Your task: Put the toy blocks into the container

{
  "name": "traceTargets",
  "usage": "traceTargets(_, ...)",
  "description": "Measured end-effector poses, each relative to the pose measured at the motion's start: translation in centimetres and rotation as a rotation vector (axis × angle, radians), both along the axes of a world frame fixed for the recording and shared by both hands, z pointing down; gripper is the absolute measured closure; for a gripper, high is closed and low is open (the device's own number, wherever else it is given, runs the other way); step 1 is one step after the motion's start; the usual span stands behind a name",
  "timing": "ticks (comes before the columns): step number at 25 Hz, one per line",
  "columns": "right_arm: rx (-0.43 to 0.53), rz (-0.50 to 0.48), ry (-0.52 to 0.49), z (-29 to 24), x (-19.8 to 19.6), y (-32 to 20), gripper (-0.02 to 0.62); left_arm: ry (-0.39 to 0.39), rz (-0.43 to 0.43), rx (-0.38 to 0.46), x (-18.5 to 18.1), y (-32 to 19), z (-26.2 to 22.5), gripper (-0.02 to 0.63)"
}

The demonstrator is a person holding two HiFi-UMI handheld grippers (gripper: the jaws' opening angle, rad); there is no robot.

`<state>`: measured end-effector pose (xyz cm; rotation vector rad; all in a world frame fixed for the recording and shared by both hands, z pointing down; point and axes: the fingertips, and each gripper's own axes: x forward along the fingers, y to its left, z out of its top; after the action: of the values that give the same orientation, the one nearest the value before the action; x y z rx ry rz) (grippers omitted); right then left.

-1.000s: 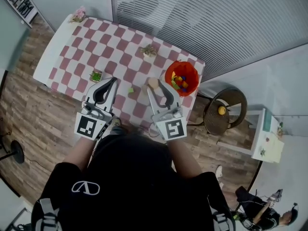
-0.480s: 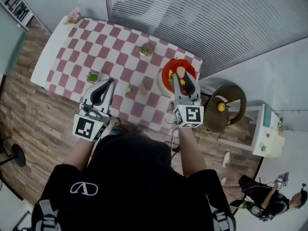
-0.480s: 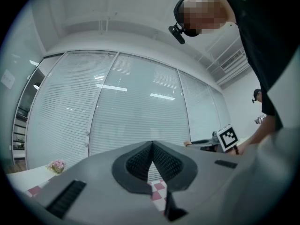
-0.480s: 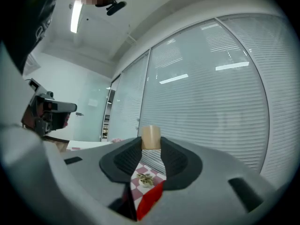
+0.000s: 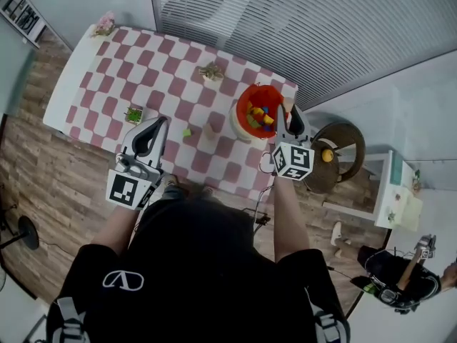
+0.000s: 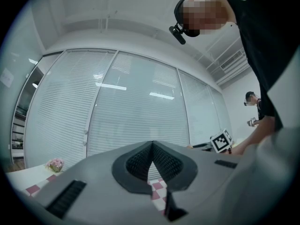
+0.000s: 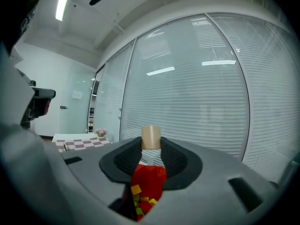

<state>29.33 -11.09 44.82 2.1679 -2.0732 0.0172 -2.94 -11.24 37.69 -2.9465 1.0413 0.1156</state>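
Presently, a tan wooden cylinder (image 7: 151,137) is pinched by the right tongs (image 5: 288,111) over the rim of the red plastic bucket (image 7: 154,177), where release could see it deflected off the bench (image 5: 143,70); the left tongs (image 6: 152,146) are closed, empty.

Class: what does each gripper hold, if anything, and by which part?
Right gripper: a tan round block, pinched by its sides at the jaw tips, one end sticking out. Left gripper: shut, holding nothing.

I see a black short-sleeved shirt (image 5: 200,263) with a white emblem (image 5: 123,279) at lower left; the left gripper (image 5: 161,122) and right gripper (image 5: 290,113) are grey, each bearing a black-and-white marker cube (image 5: 128,189).
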Motion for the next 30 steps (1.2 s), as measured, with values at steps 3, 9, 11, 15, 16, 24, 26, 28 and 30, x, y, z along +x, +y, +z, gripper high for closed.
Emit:
traceTargets(3, -0.024, 0.006, -0.014, 1.0, 0.4, -0.2, 0.466, -0.001, -0.002, 0.000, 0.1, -0.1, 0.0, 0.600)
traceTargets(9, -0.130, 0.012, -0.031, 4.7, 1.1, -1.2, 0.466, -0.003, -0.006, -0.005, 0.0, -0.1, 0.2, 0.600)
traceTargets(11, -0.194, 0.012, -0.043, 6.5, 1.3, -1.6, 0.466, -0.003, -0.005, -0.005, 0.0, -0.1, 0.3, 0.600)
traceTargets(15, -0.373, -0.009, -0.076, 10.2, 1.2, -2.3, 0.466, 0.000, -0.009, -0.007, -0.1, 0.0, 0.5, 0.600)
traceTargets(16, -0.409, -0.016, -0.083, 10.9, 1.1, -2.4, 0.466, 0.000, -0.010, -0.007, -0.2, 0.0, 0.5, 0.600)
traceTargets(24, -0.491, -0.048, -0.087, 12.5, 0.4, -2.7, 0.451, 0.006, -0.018, -0.008, -0.4, -0.1, 0.3, 0.600)
traceTargets(26, -0.486, -0.050, -0.089, 12.5, 0.3, -2.8, 0.424, 0.014, -0.021, -0.004, -0.3, -0.1, 0.1, 0.600)
traceTargets(28, -0.487, -0.052, -0.083, 12.6, 0.2, -2.8, 0.403, 0.026, -0.025, 0.004, -0.2, -0.3, -0.3, 0.600)
traceTargets(30, -0.487, -0.050, -0.075, 12.5, 0.3, -2.8, 0.403, 0.013, -0.018, -0.005, -0.3, -0.3, 0.2, 0.600)
